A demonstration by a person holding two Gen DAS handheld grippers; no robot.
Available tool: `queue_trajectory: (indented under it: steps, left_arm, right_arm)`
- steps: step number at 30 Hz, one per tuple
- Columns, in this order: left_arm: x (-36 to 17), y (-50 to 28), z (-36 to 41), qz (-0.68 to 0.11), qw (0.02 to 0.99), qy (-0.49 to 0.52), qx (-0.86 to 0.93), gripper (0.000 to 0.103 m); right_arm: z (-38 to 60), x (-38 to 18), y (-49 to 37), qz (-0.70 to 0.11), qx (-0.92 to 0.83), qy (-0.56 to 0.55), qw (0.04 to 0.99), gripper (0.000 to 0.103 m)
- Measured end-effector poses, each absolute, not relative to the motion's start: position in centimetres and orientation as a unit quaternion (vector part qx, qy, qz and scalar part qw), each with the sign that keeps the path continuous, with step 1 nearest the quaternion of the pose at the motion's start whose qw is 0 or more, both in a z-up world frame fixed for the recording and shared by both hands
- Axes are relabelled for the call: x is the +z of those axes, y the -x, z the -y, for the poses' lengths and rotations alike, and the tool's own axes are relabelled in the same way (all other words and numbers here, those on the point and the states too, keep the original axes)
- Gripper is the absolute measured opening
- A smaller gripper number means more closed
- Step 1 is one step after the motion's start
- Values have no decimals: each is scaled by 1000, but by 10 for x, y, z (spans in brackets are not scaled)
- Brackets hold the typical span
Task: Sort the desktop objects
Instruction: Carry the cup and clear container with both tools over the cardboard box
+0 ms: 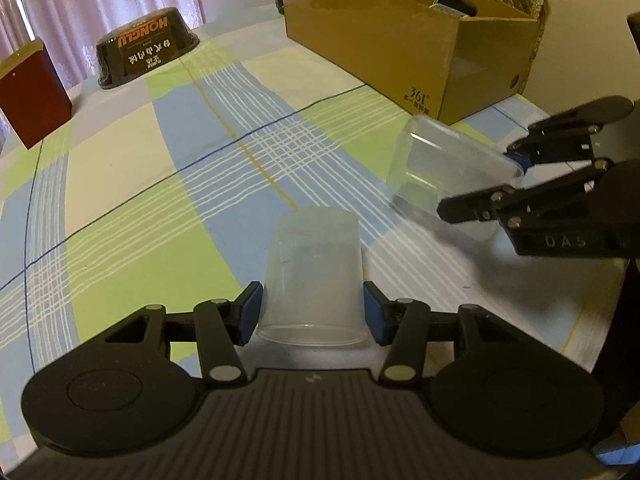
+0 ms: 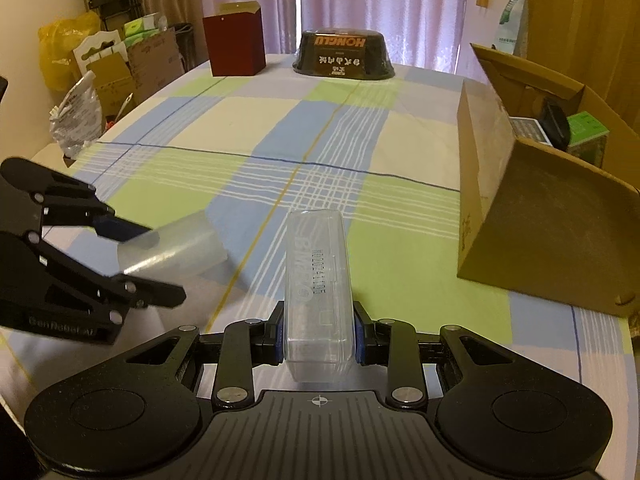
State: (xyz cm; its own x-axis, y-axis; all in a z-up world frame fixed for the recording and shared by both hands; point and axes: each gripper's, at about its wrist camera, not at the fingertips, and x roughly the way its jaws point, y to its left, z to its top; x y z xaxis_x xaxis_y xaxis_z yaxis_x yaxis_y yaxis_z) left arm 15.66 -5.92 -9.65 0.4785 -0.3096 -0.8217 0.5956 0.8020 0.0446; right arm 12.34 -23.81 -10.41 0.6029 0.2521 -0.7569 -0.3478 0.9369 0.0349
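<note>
**Both grippers loaded, box contents partly hidden**

Cardboard box (image 2: 540, 216) at table's right: items inside mostly hidden by walls, a green pkg (image 2: 588, 132) & dark object show. Left gripper (image 1: 312, 312) clamps translucent cup (image 1: 314, 272), held above tablecloth (image 1: 160, 160). Right gripper (image 2: 318, 338) clamps clear rectangular case (image 2: 318, 280); print hard to read.

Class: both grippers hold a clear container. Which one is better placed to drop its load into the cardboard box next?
Right gripper, probably: its clear rectangular case is nearer the cardboard box than the left gripper and its cup.
</note>
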Motion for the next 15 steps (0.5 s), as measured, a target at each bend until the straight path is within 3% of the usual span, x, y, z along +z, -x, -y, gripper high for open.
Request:
queue_trajectory:
  steps: [15]
  left_arm:
    - [-55, -151, 82, -401, 858, -164, -278, 48]
  right_arm:
    - [270, -68, -96, -388, 123, 16, 913, 30]
